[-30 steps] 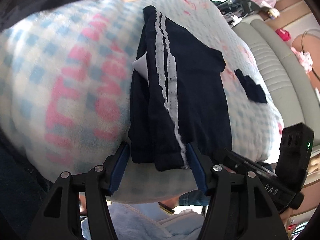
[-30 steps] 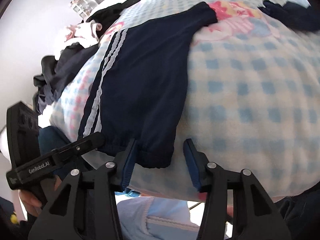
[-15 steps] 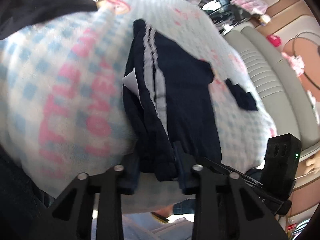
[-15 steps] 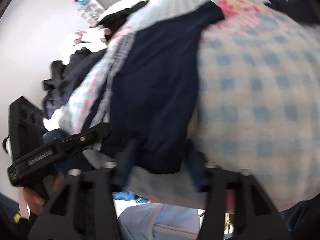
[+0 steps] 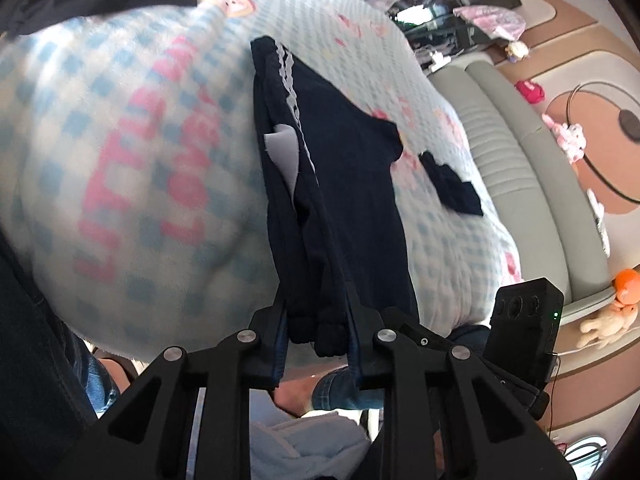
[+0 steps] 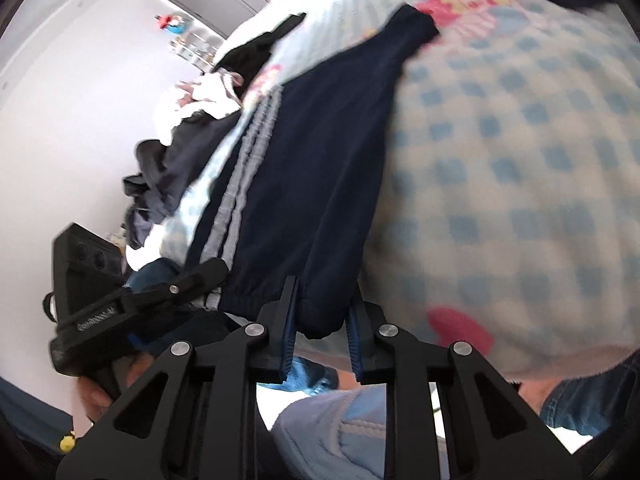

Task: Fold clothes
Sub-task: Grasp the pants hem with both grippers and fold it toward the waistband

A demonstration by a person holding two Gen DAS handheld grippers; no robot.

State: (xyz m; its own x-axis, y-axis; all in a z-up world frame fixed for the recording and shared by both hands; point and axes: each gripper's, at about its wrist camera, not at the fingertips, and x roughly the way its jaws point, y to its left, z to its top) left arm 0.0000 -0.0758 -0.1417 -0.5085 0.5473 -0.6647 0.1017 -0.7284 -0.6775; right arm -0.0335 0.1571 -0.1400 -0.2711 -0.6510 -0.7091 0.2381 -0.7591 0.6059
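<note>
I have both claws clenched on the trousers' near hem: left claw on the bunched striped side, right claw on the other corner. The trousers lie lengthwise on the bed's checked blanket. Risks: the thick bunch slips from the left claw; uneven lifting skews the fold; the blanket drags along.

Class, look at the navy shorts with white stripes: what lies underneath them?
Under the navy shorts lies the blue-checked blanket, showing on both sides. Whatever is directly beneath the fabric is covered, so it cannot be seen.
</note>
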